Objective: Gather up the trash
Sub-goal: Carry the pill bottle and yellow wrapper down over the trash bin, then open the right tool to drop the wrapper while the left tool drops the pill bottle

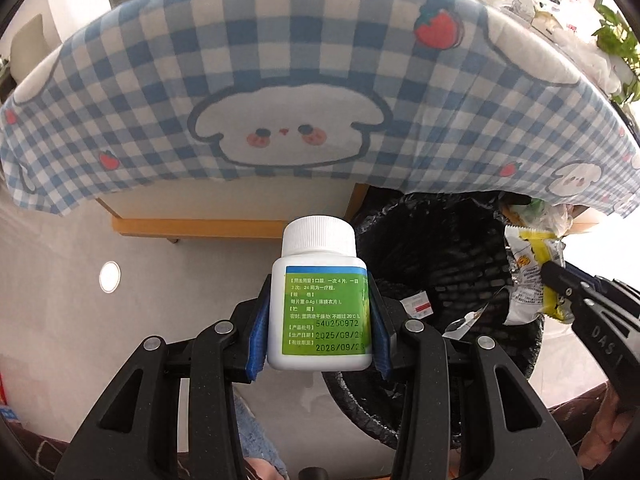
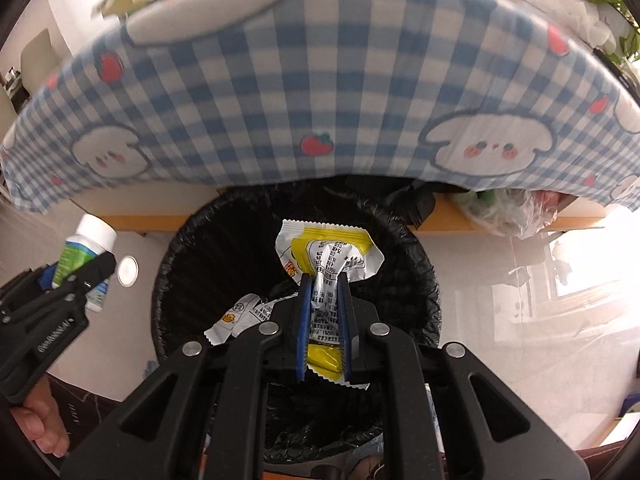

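My left gripper (image 1: 320,320) is shut on a white pill bottle (image 1: 320,300) with a green label and white cap, held upright above the floor just left of the trash bin (image 1: 432,248). My right gripper (image 2: 325,320) is shut on a yellow-and-white snack wrapper (image 2: 328,260) and holds it over the open bin (image 2: 192,264), which is lined with a black bag. Another wrapper (image 2: 236,316) lies inside the bin. The left gripper with the bottle (image 2: 86,256) shows at the left of the right wrist view. The right gripper's wrapper (image 1: 532,276) shows at the right of the left wrist view.
A table covered with a blue checked cloth (image 1: 304,80) with cartoon faces hangs over the bin's far side. Packets and a plant (image 1: 616,44) sit on the table at the back right. A plastic bag (image 2: 516,212) lies on a shelf under the table. Grey floor (image 1: 60,320) lies to the left.
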Demonstrator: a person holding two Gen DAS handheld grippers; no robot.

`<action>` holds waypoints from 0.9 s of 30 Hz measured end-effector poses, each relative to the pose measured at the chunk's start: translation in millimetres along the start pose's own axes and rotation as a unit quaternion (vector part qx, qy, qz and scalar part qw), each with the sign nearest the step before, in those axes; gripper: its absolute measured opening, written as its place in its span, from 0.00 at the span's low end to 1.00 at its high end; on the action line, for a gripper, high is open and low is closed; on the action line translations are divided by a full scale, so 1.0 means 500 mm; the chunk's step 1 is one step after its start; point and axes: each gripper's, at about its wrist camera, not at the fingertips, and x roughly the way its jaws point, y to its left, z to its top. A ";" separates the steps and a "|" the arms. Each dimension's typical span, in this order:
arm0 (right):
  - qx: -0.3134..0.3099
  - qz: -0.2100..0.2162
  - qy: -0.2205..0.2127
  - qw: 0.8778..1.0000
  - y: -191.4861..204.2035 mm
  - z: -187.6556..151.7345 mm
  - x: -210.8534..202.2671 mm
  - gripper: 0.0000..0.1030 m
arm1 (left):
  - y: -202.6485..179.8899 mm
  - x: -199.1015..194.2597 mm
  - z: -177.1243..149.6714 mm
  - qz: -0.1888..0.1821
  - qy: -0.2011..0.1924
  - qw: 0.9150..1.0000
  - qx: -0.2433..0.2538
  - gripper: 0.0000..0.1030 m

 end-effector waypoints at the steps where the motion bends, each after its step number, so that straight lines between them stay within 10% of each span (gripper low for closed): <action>1: -0.004 -0.001 0.002 1.000 0.003 -0.002 0.006 0.11 | 0.004 0.005 -0.002 0.003 0.003 1.000 -0.001 0.39; 7: -0.021 0.003 -0.005 1.000 0.027 -0.003 0.006 0.17 | 0.011 0.006 -0.009 0.009 -0.001 1.000 -0.007 0.39; 20: -0.001 -0.049 -0.035 0.998 -0.035 0.013 -0.018 0.82 | -0.044 -0.002 0.011 0.002 -0.001 1.000 0.016 0.39; 27: 0.027 -0.082 -0.019 0.996 -0.130 0.015 -0.034 0.88 | -0.111 0.023 0.017 -0.005 0.015 0.999 0.036 0.39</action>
